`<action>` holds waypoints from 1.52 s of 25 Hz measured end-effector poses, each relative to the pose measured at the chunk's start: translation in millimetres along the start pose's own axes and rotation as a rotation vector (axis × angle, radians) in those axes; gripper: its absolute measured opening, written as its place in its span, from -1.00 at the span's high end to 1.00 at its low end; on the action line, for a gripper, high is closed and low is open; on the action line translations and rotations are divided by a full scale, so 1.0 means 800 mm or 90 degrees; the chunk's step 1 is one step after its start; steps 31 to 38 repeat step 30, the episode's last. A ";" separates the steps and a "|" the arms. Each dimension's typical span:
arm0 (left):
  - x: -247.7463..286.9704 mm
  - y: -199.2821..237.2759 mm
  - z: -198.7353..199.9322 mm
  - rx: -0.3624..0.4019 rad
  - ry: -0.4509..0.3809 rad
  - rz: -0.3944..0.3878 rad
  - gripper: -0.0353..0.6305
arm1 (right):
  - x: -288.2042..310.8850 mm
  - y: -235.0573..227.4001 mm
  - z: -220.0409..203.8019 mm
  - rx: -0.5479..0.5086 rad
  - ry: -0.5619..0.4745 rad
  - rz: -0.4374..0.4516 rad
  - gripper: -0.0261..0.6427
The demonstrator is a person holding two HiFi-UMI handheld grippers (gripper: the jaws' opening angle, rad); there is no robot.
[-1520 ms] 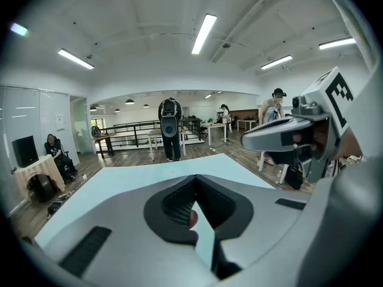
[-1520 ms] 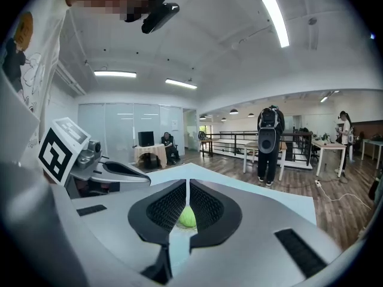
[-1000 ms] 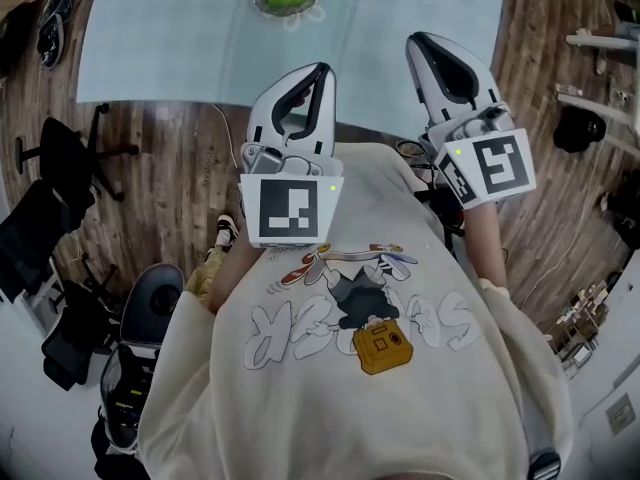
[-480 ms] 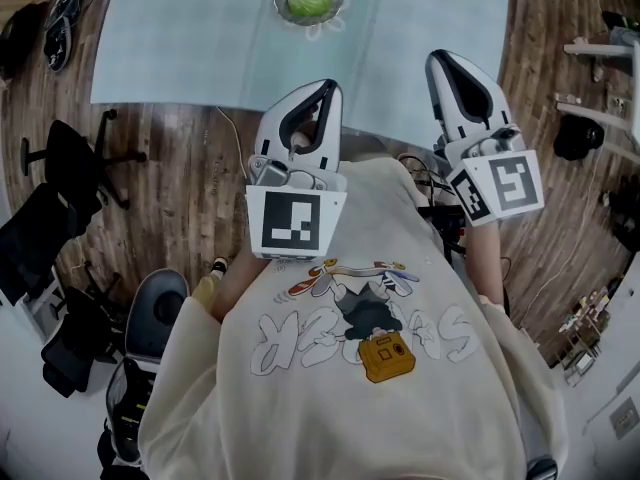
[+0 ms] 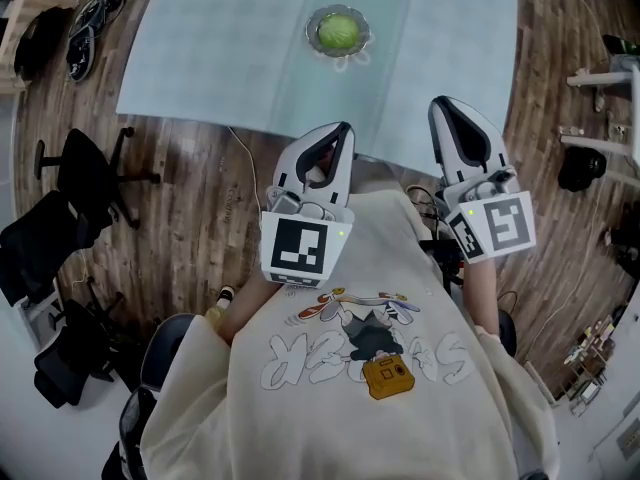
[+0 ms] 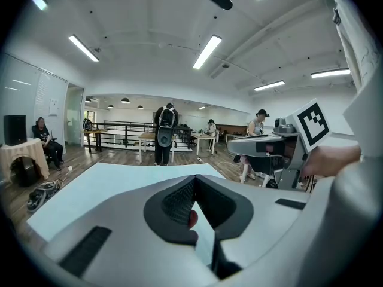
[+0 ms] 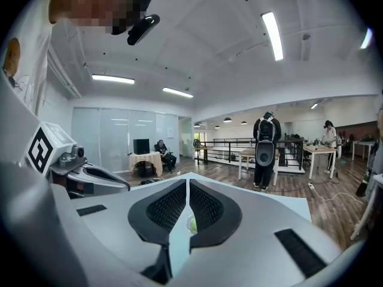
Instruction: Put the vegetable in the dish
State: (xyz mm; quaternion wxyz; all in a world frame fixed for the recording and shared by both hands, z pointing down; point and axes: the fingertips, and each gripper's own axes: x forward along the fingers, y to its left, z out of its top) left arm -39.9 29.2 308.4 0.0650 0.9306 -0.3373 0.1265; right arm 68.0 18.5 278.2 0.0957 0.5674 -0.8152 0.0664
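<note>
**Head view:** The vegetable (image 5: 339, 31) lies in the dish (image 5: 365, 36) on the table (image 5: 200, 58), well apart from both grippers. The left gripper (image 5: 343, 131) and right gripper (image 5: 446, 105) hang at the near table edge. Office chairs (image 5: 85, 173) stand on the floor at left.

**Left gripper view:** Jaws fully together, gripping nothing. Bare tabletop ahead, with a standing person (image 6: 163, 133) beyond it.

**Right gripper view:** Jaws together, empty. The vegetable shows beyond them, with nothing between.
</note>
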 end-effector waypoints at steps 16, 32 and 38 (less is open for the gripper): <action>-0.069 0.006 -0.051 0.003 0.008 -0.017 0.87 | -0.029 0.089 -0.042 -0.030 0.045 -0.012 0.82; -0.094 -0.002 -0.050 0.006 0.001 -0.031 0.87 | -0.049 0.107 -0.037 -0.031 0.042 -0.031 0.82; -0.094 -0.002 -0.050 0.006 0.001 -0.031 0.87 | -0.049 0.107 -0.037 -0.031 0.042 -0.031 0.82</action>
